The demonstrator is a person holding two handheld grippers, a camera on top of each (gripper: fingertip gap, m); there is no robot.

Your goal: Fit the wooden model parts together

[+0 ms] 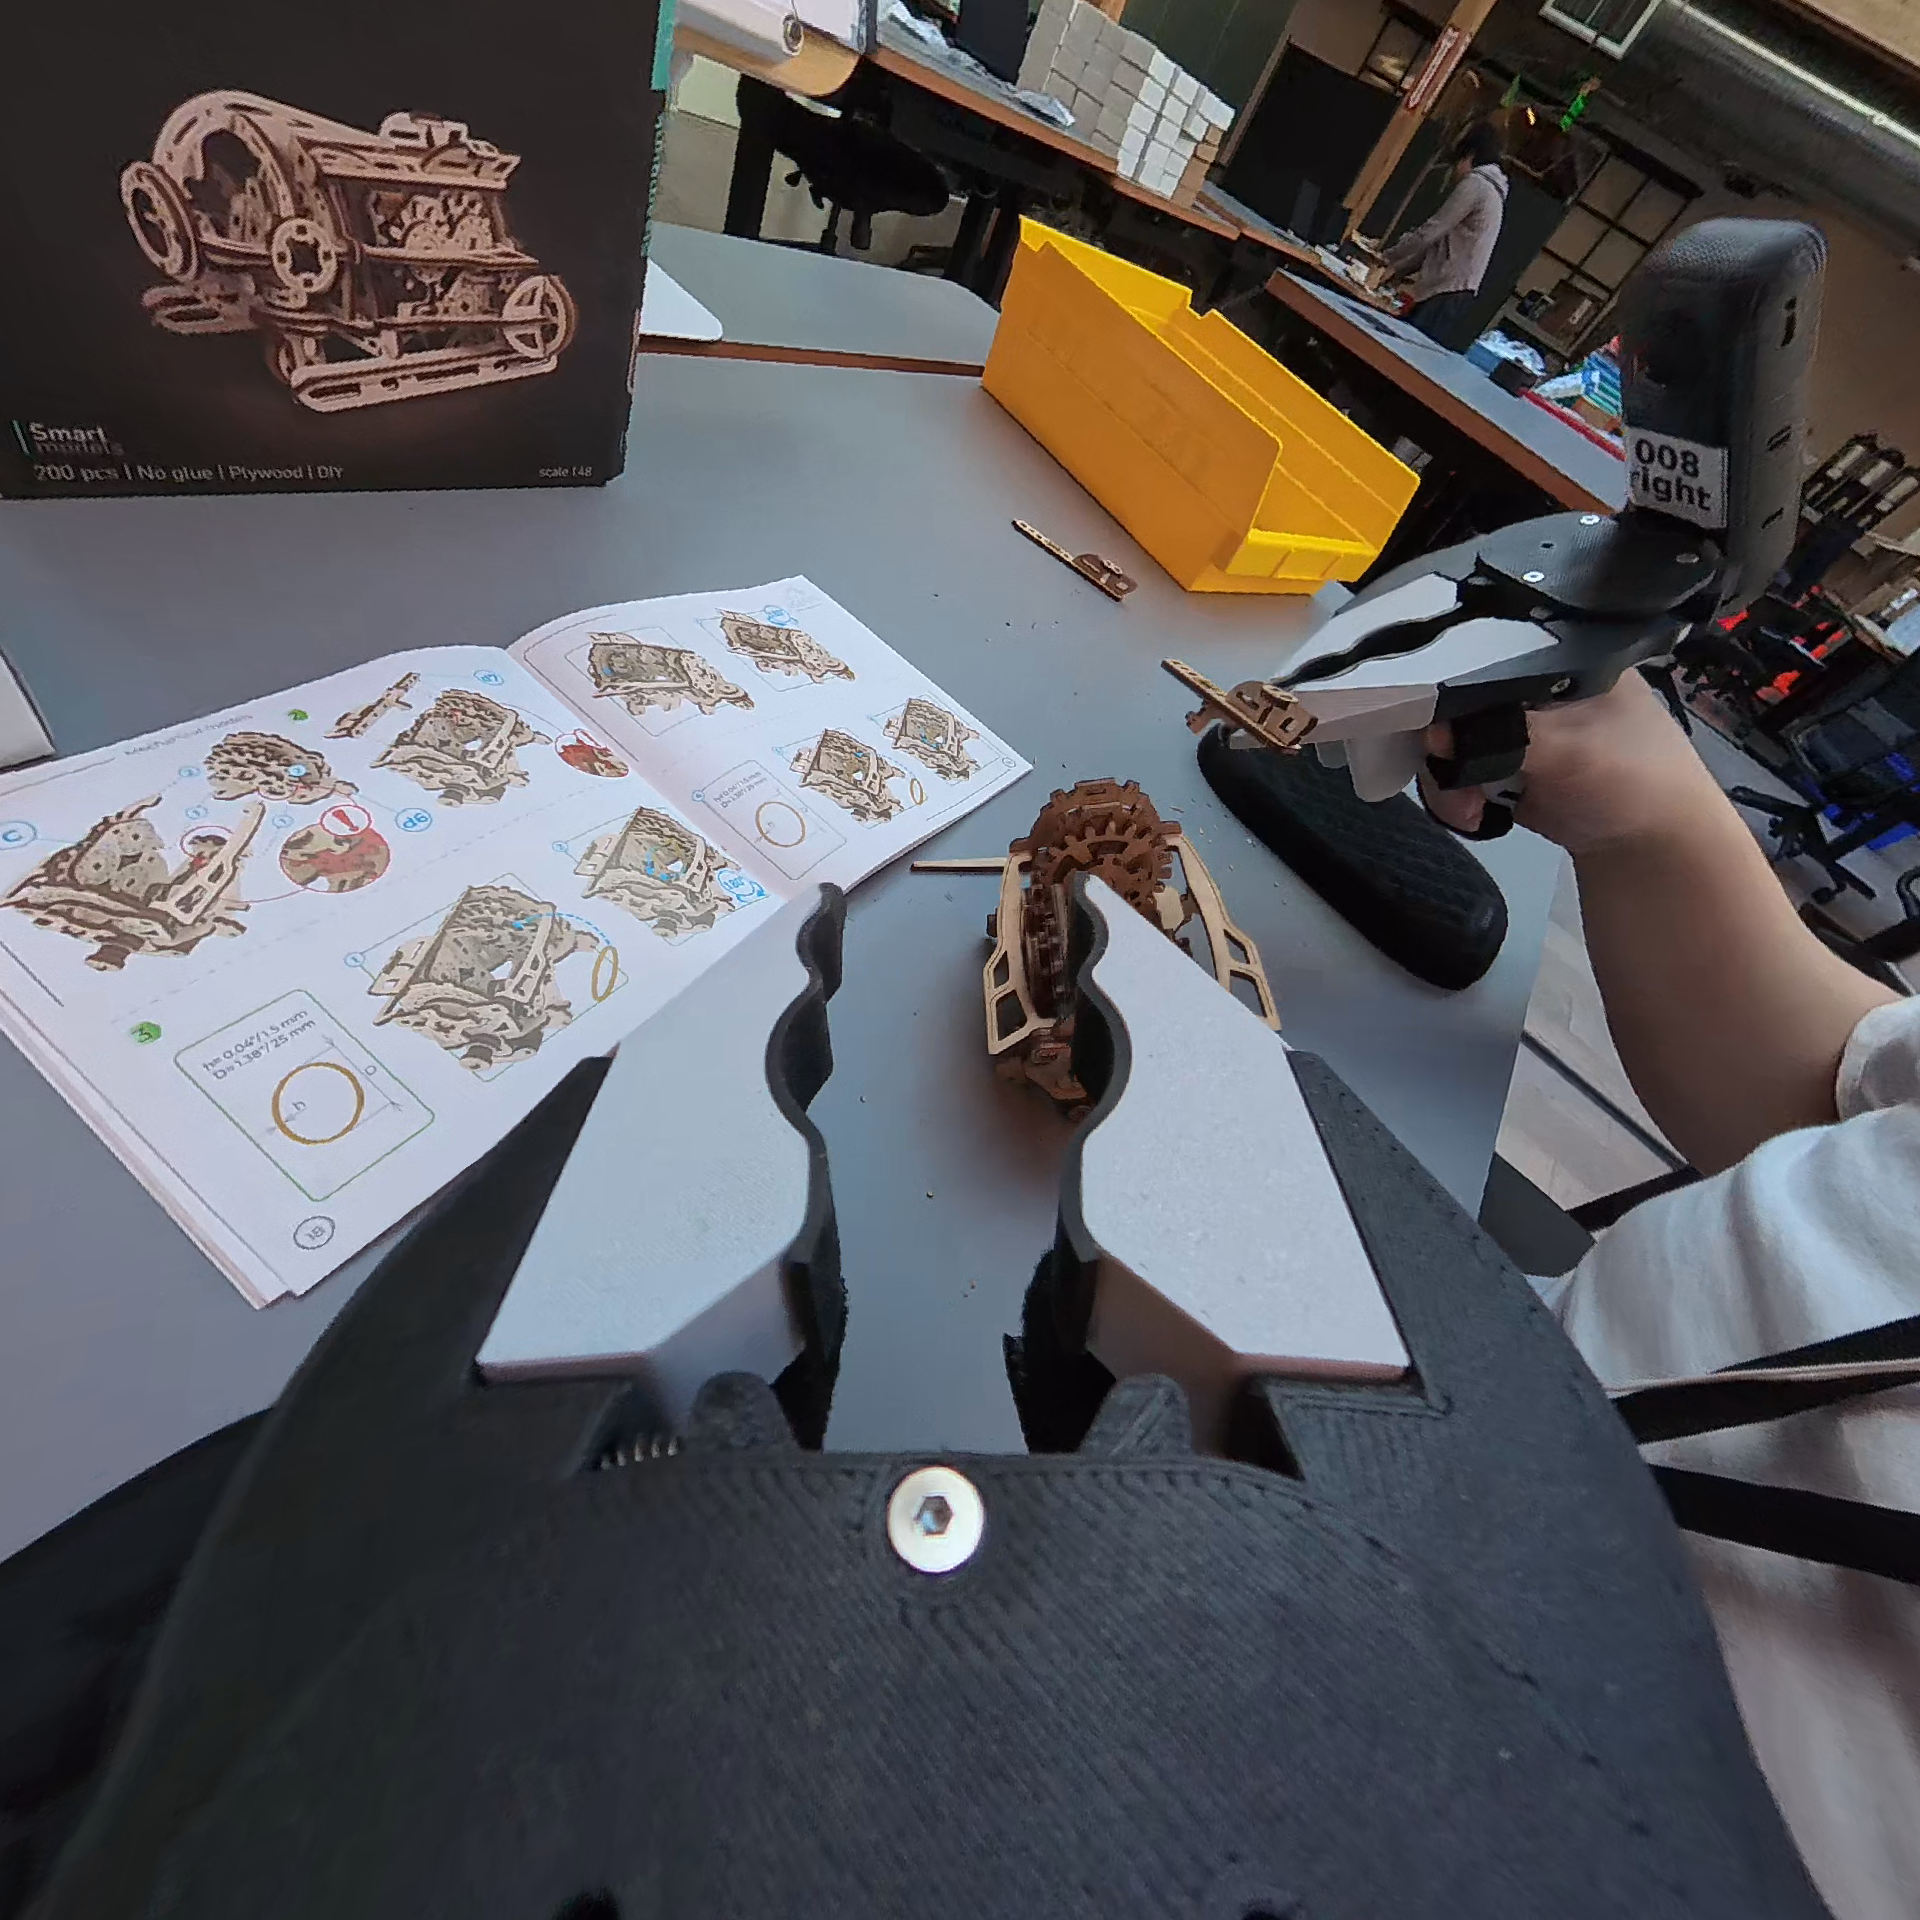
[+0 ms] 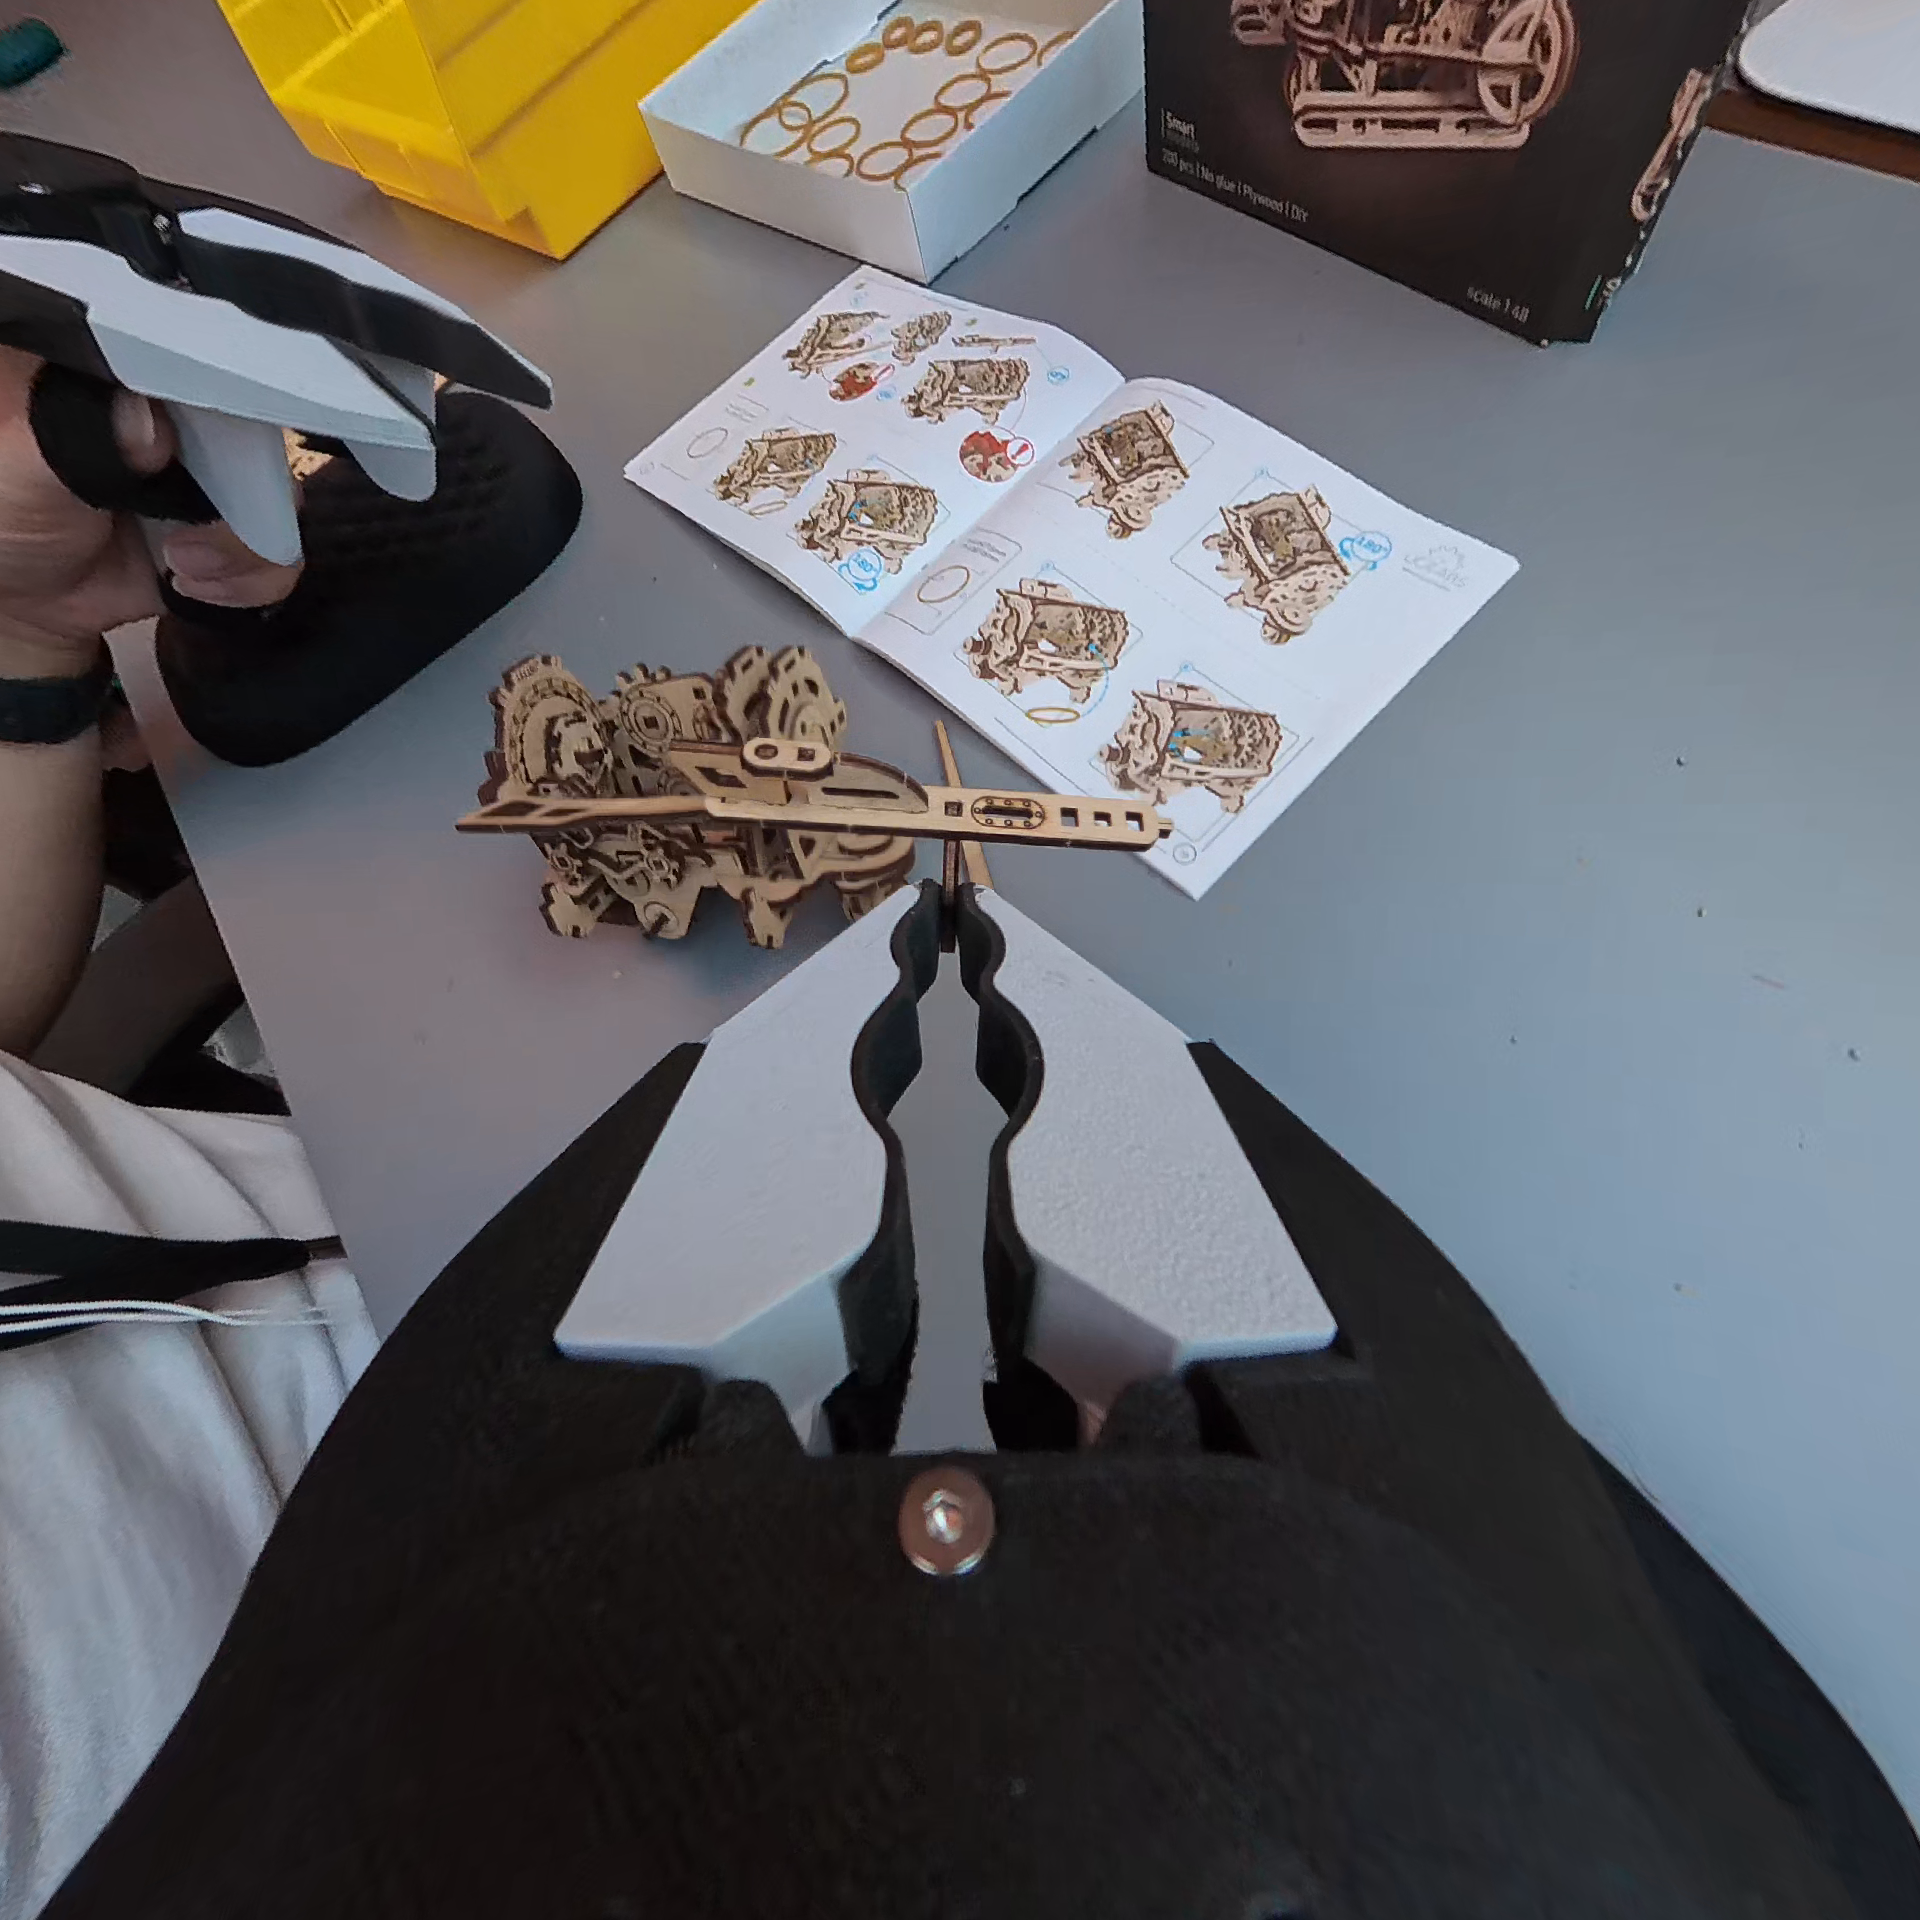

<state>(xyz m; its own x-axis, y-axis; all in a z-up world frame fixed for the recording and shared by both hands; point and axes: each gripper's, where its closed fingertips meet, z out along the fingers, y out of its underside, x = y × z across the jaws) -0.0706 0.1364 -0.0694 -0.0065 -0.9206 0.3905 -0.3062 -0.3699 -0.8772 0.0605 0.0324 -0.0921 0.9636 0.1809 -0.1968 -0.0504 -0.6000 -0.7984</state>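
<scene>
Partly hidden behind left hand-held gripper: wooden gear assembly.

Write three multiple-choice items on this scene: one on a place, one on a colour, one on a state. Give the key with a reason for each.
1. Where does the gear model stand?
A. on the grey table, near the open booklet
B. inside the bin
C. on top of the dark box

2. What colour is the bin?
A. blue
B. yellow
C. red

3. What state are the right tongs in?
A. wide open and empty
B. lying flat on the table
C. shut on a wooden strip

Key:
1 A: the model rests on the table beside the booklet.
2 B: the bin's walls are yellow in both views.
3 C: the tips pinch the wooden strip, held above the table; the left tongs are open with nothing between them.
</scene>
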